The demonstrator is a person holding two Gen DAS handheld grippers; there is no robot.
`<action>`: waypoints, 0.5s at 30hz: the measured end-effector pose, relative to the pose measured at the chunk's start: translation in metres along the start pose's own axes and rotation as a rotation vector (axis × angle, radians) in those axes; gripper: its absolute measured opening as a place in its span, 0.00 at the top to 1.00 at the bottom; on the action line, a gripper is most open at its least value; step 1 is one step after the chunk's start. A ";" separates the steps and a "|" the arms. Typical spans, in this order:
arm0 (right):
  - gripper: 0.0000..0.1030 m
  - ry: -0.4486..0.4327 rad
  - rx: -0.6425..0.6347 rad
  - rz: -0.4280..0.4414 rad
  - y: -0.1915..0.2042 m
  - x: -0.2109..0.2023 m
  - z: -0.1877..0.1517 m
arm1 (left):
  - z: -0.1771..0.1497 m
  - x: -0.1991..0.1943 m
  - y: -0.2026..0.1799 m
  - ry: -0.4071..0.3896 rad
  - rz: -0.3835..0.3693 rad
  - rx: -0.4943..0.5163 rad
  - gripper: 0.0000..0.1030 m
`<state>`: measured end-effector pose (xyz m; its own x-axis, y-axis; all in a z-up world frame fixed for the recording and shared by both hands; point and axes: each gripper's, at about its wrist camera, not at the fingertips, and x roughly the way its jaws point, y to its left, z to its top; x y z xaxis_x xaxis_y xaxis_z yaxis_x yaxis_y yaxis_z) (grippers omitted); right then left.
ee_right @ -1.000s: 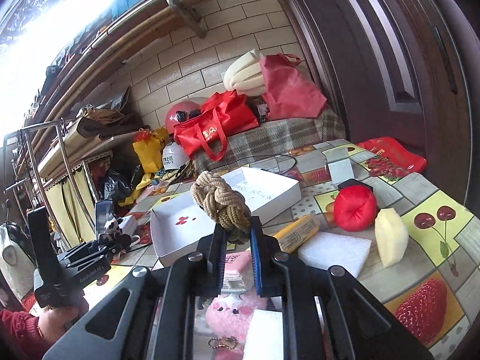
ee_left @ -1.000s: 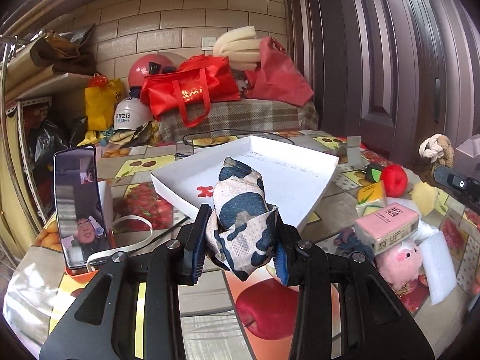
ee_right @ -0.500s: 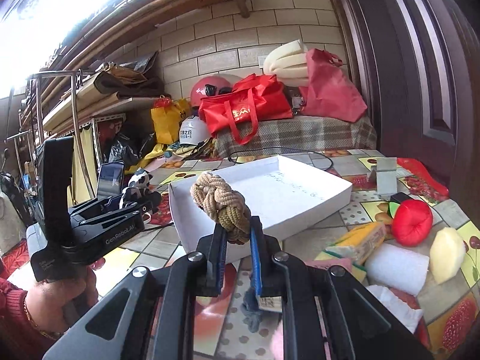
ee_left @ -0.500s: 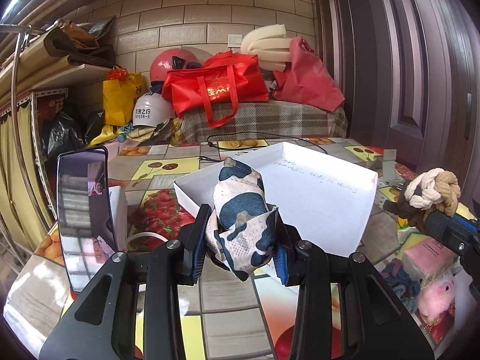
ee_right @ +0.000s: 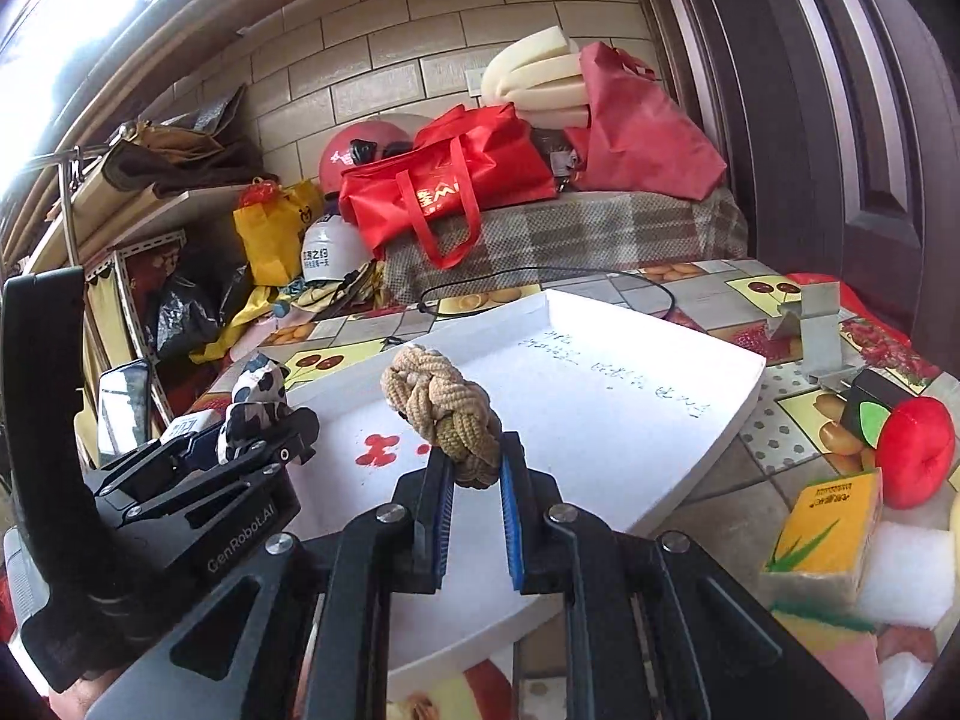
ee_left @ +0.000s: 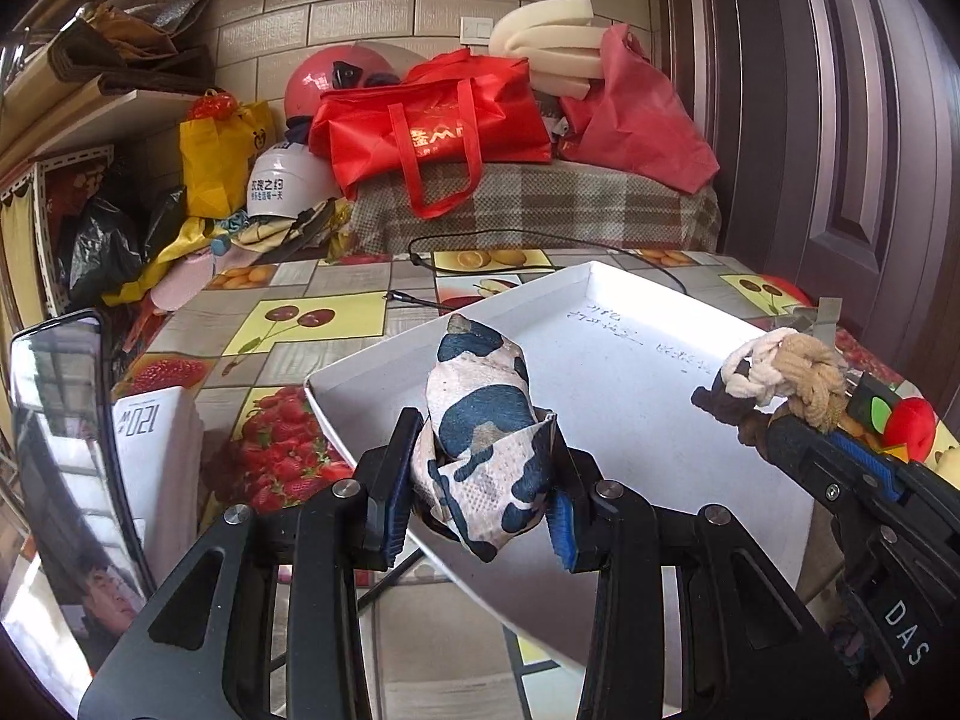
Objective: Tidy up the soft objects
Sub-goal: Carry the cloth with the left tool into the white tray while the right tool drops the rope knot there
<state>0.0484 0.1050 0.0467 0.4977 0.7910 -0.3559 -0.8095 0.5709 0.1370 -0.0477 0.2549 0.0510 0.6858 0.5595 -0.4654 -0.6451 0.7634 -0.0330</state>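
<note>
My left gripper [ee_left: 480, 510] is shut on a cow-patterned bean bag [ee_left: 483, 438], white with dark blue patches, held over the near left edge of a shallow white box [ee_left: 630, 372]. My right gripper [ee_right: 474, 480] is shut on a tan braided rope knot [ee_right: 441, 408] above the same white box [ee_right: 630, 414], near its middle. In the left wrist view the right gripper comes in from the right with the rope knot [ee_left: 792, 372]. In the right wrist view the left gripper [ee_right: 240, 438] shows at the left with the bean bag [ee_right: 255, 402].
On the fruit-print tablecloth [ee_left: 300, 318] a phone [ee_left: 60, 468] stands at left. A red soft apple [ee_right: 915, 450], a yellow carton [ee_right: 828, 534], white foam [ee_right: 906, 576] and a metal stand [ee_right: 816, 330] lie right of the box. Red bags [ee_left: 432, 126] and helmets sit behind.
Both grippers moved across the table toward the white box, which now looms larger under them. The right gripper with the rope knot has entered the left wrist view. Both grips are unchanged.
</note>
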 end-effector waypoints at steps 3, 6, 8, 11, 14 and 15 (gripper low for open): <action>0.87 0.016 0.026 -0.037 -0.008 0.013 0.005 | 0.004 0.011 0.000 0.016 -0.008 -0.018 0.65; 0.85 0.047 0.049 -0.057 -0.012 0.023 0.007 | 0.007 0.019 0.001 0.035 -0.008 -0.040 0.65; 0.84 0.062 0.050 -0.063 -0.012 0.027 0.008 | 0.008 0.022 0.000 0.048 -0.006 -0.040 0.63; 0.79 0.058 0.035 -0.066 -0.008 0.026 0.007 | 0.008 0.018 -0.003 0.032 0.016 -0.029 0.54; 0.36 0.047 0.021 -0.088 -0.005 0.025 0.009 | 0.008 0.012 0.004 -0.002 0.070 -0.066 0.23; 0.29 0.038 0.034 -0.103 -0.008 0.023 0.009 | 0.007 0.012 0.010 0.001 0.068 -0.094 0.09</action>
<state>0.0685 0.1204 0.0455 0.5655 0.7190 -0.4041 -0.7429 0.6568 0.1291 -0.0431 0.2714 0.0514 0.6390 0.6088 -0.4700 -0.7191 0.6898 -0.0842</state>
